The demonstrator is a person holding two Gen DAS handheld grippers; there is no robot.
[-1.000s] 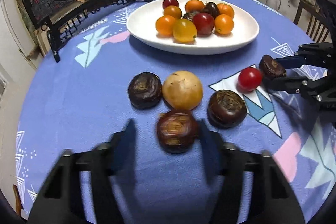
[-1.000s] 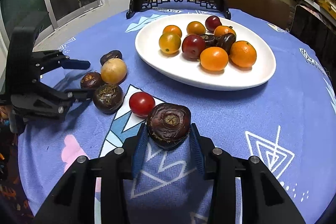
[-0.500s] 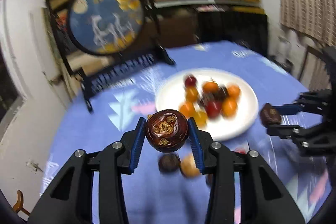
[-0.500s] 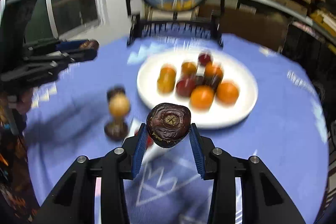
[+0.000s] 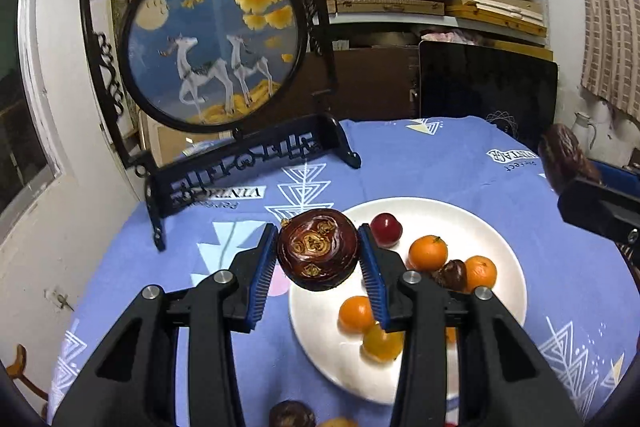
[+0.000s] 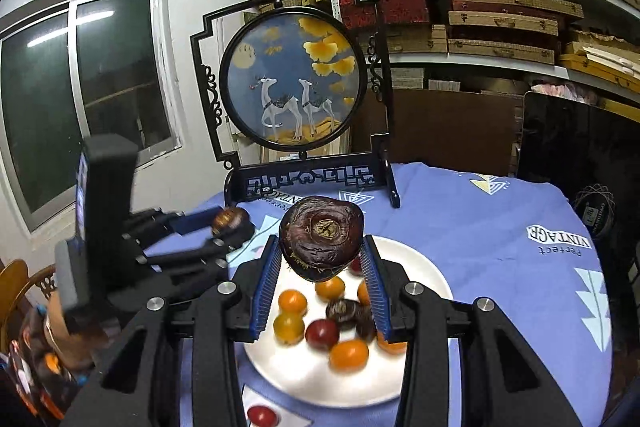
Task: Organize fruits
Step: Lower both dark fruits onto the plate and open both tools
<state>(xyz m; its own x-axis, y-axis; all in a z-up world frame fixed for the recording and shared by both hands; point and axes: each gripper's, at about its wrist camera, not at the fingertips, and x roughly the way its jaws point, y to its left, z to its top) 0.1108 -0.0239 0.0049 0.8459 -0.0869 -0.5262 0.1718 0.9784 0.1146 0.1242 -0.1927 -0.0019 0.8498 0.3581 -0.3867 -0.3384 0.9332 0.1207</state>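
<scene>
My left gripper (image 5: 318, 254) is shut on a dark brown round fruit (image 5: 318, 253) and holds it in the air above the left rim of the white plate (image 5: 496, 227). My right gripper (image 6: 322, 241) is shut on another dark brown fruit (image 6: 321, 237), held above the far part of the same plate (image 6: 432, 277). The plate holds several orange, yellow, red and dark fruits. Each gripper shows in the other's view: the right gripper with its fruit (image 5: 562, 155) at the right edge, the left gripper with its fruit (image 6: 230, 219) at the left.
A round deer painting on a black stand (image 5: 216, 47) stands at the table's far edge. Loose fruits lie on the blue tablecloth near me: a dark one (image 5: 290, 415) and a red tomato (image 6: 262, 415). Shelves of boxes fill the back wall.
The left gripper closed on a dark fruit from the table and lifted it. Both grippers rose with their fruits and moved over the plate.
</scene>
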